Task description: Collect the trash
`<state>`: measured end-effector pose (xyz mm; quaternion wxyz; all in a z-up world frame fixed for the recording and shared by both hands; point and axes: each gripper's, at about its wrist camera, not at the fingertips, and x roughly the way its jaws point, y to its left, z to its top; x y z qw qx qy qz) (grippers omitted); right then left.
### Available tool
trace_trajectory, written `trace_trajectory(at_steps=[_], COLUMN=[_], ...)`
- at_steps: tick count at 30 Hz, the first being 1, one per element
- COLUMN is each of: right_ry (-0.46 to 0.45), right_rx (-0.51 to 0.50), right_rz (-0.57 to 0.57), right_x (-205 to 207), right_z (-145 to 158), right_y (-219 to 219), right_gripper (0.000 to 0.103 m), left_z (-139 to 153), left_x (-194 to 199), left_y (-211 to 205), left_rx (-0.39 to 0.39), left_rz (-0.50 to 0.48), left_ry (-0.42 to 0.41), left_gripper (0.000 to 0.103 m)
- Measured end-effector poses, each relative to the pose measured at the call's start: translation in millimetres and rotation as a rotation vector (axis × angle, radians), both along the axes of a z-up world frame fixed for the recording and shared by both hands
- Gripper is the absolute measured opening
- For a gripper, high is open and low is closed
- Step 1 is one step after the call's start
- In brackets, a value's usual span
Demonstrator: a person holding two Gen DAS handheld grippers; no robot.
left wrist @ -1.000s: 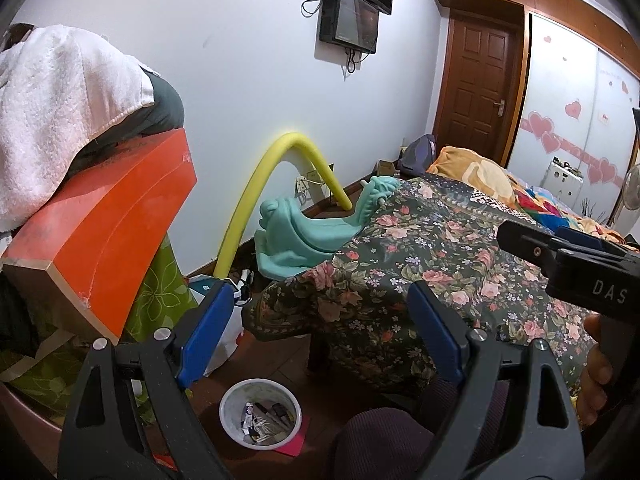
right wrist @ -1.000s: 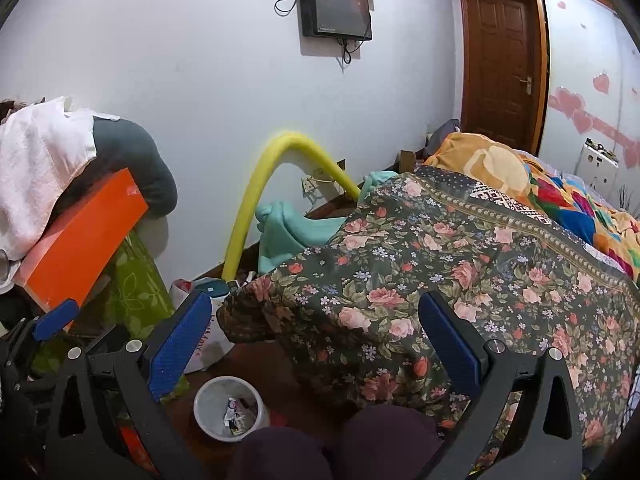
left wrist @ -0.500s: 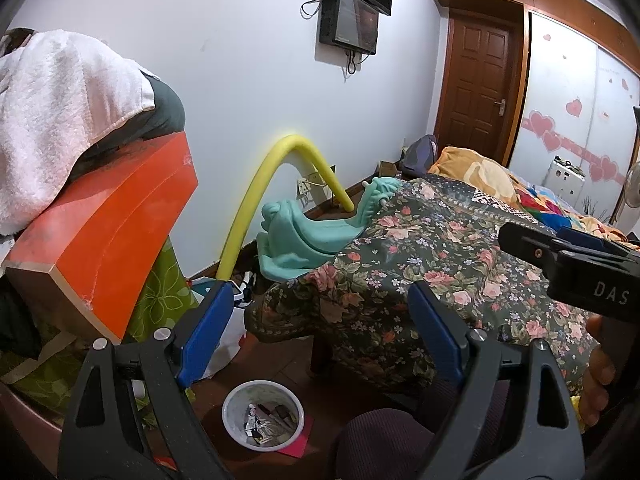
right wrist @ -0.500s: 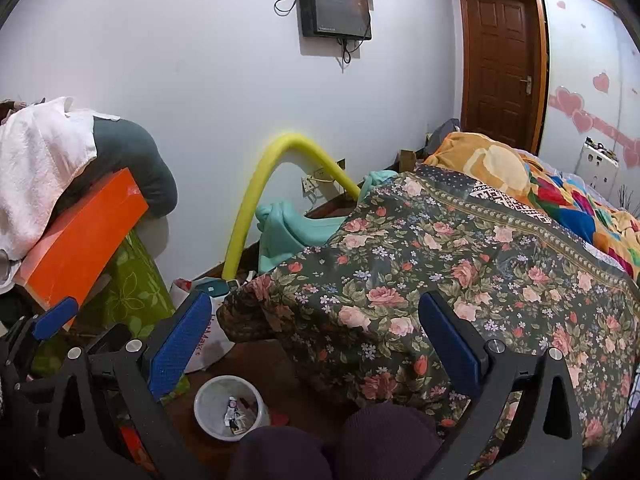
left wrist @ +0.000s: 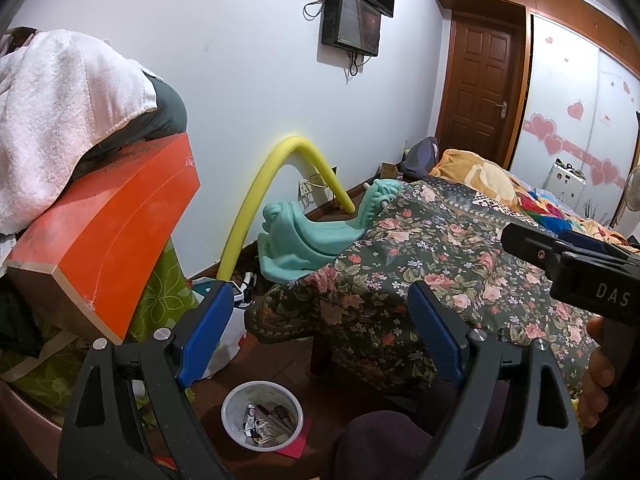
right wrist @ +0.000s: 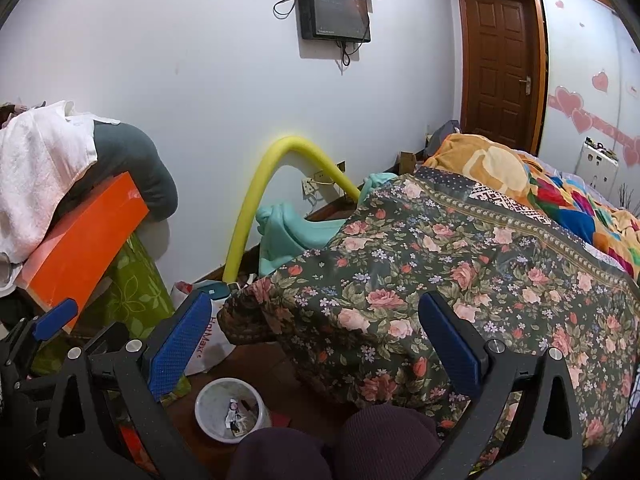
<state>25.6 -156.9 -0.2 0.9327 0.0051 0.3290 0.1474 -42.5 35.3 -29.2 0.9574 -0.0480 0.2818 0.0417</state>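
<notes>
Left gripper (left wrist: 320, 328): jaws spread wide, nothing between the blue pads; it hangs in the air above the floor, pointing down and forward.
Right gripper (right wrist: 316, 340): jaws likewise spread wide and empty, held over the near corner of the bed; its black body also shows at the right edge of the left wrist view, with a hand (left wrist: 598, 376) below it.
Trash bin (left wrist: 262, 414): a small white round bin standing upright on the dark wooden floor, below and between the left gripper's fingers, just beside the bed's corner; scraps of paper and wrappers lie inside it.
Red card (left wrist: 298, 440): flat on the floor, touching the bin's right side.
Knees (right wrist: 332, 444): the person's dark-clad knees, just in front of the bin.
Floral blanket (right wrist: 440, 264): draped over the bed, its corner hanging near the bin.
White plastic bag (right wrist: 208, 340): on the floor left of the bin.
Orange box (left wrist: 108, 240): tilted, on a green-patterned pile, with a white towel (left wrist: 56, 112) above.
Yellow foam tube (left wrist: 272, 192): arched against the wall.
</notes>
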Motion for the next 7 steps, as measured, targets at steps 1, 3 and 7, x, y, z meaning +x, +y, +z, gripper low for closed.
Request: trace_trajectory(at_steps=[1, 3, 7], right_ry=[0.000, 0.001, 0.004], right_rx=[0.001, 0.002, 0.005], right_rz=[0.000, -0.001, -0.003], right_x=[-0.3, 0.1, 0.8], right_z=[0.0, 0.3, -0.5], right_y=[0.3, -0.1, 0.1], right_gripper=[0.103, 0.103, 0.103], left_z=[0.0, 0.0, 0.1], left_x=[0.0, 0.2, 0.5], left_y=[0.0, -0.1, 0.0], left_rx=[-0.001, 0.000, 0.000], left_rz=[-0.001, -0.002, -0.002], left_ry=[-0.001, -0.001, 0.001], left_gripper=[0.088, 0.089, 0.089])
